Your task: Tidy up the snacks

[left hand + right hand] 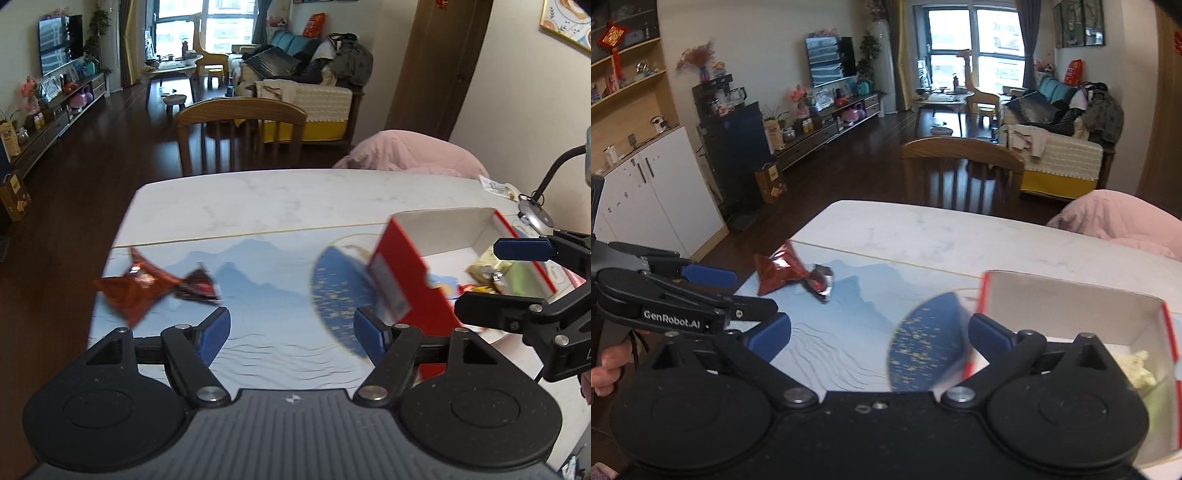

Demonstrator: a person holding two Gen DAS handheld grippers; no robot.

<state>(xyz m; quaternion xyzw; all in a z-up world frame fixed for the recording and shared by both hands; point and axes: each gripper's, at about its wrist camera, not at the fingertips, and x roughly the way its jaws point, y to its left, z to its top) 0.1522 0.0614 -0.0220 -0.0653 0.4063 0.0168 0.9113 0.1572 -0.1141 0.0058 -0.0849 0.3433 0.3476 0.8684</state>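
A red foil snack packet (147, 286) lies on the blue landscape mat (258, 295) at the left, also in the right wrist view (790, 271). A red-and-white box (461, 254) stands at the right, holding a yellow snack bag (487, 266) and other packets; it shows in the right wrist view (1071, 314). My left gripper (291, 332) is open and empty above the mat, between packet and box. My right gripper (879, 336) is open and empty, hovering at the box's near left corner; it shows over the box in the left wrist view (495, 277).
The marble table (277, 199) has a wooden chair (240, 133) at its far side and a pink-covered chair (410, 151) at the right. A loose packet (498, 188) and a lamp base (535, 218) sit at the far right. The table's left edge drops to dark floor.
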